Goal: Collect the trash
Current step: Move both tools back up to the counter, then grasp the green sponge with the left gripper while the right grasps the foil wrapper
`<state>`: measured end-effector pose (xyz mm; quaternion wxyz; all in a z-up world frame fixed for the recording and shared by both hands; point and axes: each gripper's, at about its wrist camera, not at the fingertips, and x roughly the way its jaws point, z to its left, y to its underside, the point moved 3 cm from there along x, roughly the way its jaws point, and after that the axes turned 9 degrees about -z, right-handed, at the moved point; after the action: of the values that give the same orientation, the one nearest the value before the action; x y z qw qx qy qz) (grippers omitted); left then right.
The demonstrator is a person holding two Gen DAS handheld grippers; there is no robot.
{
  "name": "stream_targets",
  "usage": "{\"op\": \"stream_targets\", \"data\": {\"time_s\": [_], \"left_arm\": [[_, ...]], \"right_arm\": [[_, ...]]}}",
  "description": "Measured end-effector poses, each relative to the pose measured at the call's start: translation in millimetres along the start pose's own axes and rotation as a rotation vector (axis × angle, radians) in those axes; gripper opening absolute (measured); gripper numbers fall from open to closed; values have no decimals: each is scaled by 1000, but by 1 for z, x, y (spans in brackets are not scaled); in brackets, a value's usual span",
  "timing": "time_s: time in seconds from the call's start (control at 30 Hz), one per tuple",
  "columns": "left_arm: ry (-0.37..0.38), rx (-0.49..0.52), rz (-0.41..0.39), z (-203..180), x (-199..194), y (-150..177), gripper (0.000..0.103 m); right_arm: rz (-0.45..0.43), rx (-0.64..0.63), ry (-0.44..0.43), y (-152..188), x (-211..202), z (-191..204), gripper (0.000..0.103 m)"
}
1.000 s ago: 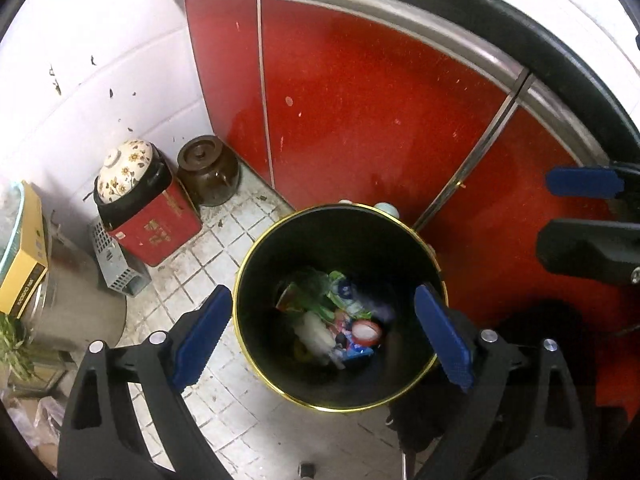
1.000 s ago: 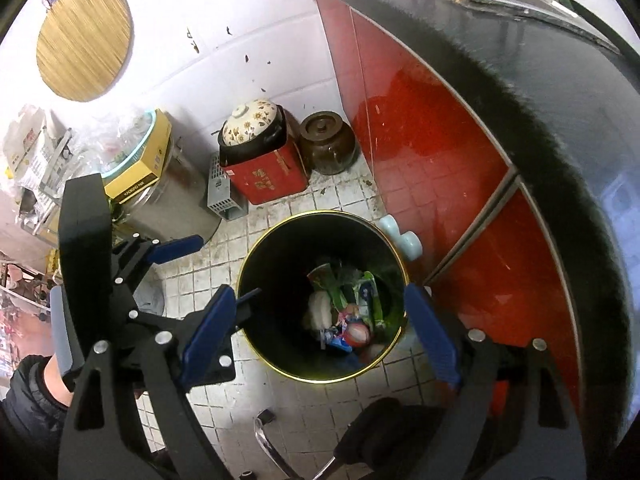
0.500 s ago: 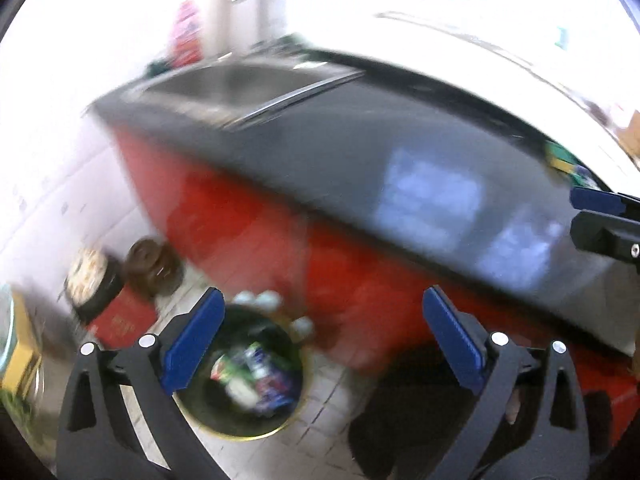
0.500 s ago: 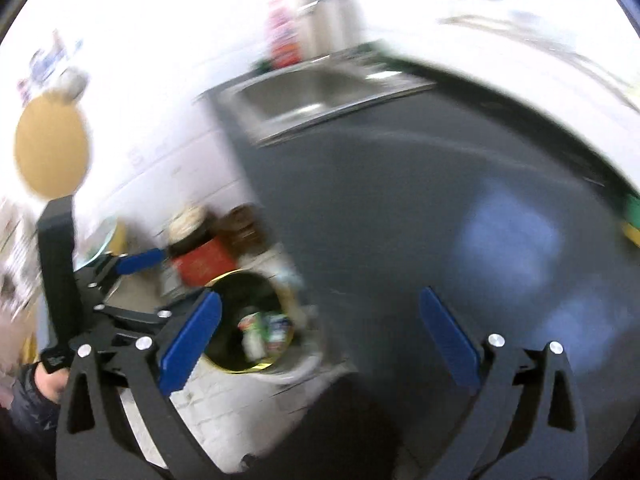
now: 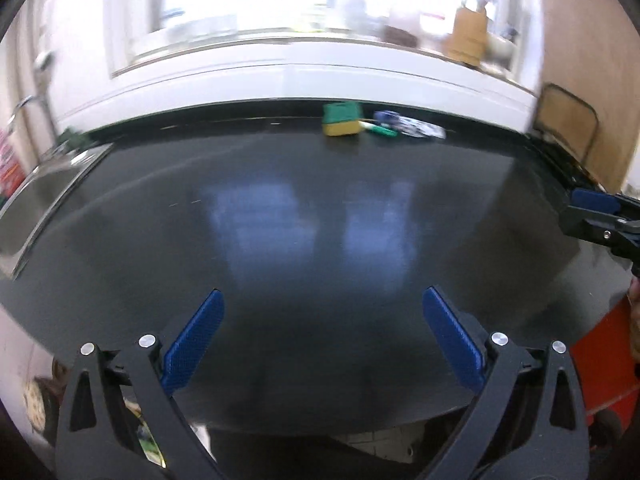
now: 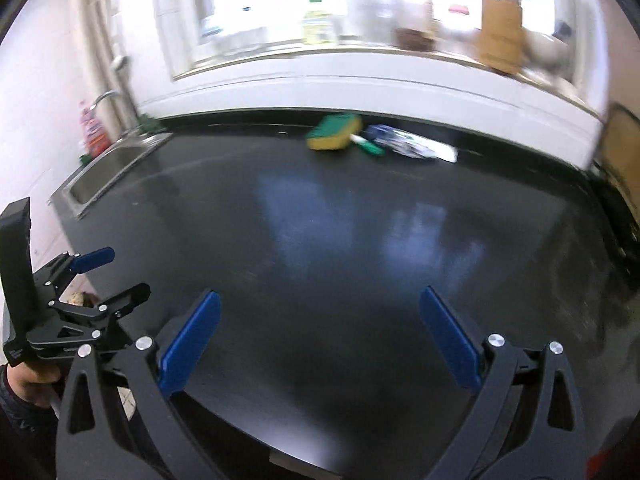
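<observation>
On the far edge of the black countertop lie a green-and-yellow sponge, a small green item and a blue-and-white wrapper. The right wrist view shows the same sponge and wrapper. My left gripper hangs open over the counter's near part, nothing between its blue pads. My right gripper is open and empty too. Each shows in the other's view: right gripper at the right edge, left gripper at the lower left, held by a hand.
A steel sink with a tap sits at the counter's left end. Bottles and a wooden block stand on the bright window sill behind. A board leans at the right. Red cabinet front shows below the counter edge.
Both grippers have swung up from over the trash bin on the floor to the countertop. The bin has dropped almost out of view. Both pairs of jaws stand a little wider.
</observation>
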<state>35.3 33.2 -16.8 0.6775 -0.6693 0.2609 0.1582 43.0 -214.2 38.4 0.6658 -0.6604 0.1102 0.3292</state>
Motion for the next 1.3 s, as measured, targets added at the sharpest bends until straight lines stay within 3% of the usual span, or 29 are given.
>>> {"op": "stream_targets", "data": {"time_s": [0.23, 0.43, 0.6, 0.83, 1.03, 1.17, 1.23, 1.27, 1.3], "left_arm": [[21, 20, 45, -25, 27, -10, 96], [39, 26, 96, -16, 81, -40, 96], [55, 54, 155, -13, 159, -79, 96], [42, 85, 159, -8, 267, -132, 96], [41, 55, 166, 2, 332, -161, 96], [43, 49, 163, 6, 349, -168, 96], [51, 43, 172, 8, 353, -170, 90], [52, 42, 164, 8, 352, -171, 81], [60, 50, 155, 7, 348, -171, 66]], "right_arm": [[7, 19, 10, 4, 12, -30, 96], [41, -6, -33, -26, 61, -38, 96], [52, -68, -38, -69, 122, -53, 96], [96, -114, -18, -123, 242, -89, 95], [128, -159, 0, -142, 308, -106, 86], [120, -202, -6, -147, 322, -102, 76], [115, -221, -12, -146, 323, -98, 68], [120, -224, -13, -145, 324, -96, 53], [122, -225, -14, -144, 322, -94, 48]]}}
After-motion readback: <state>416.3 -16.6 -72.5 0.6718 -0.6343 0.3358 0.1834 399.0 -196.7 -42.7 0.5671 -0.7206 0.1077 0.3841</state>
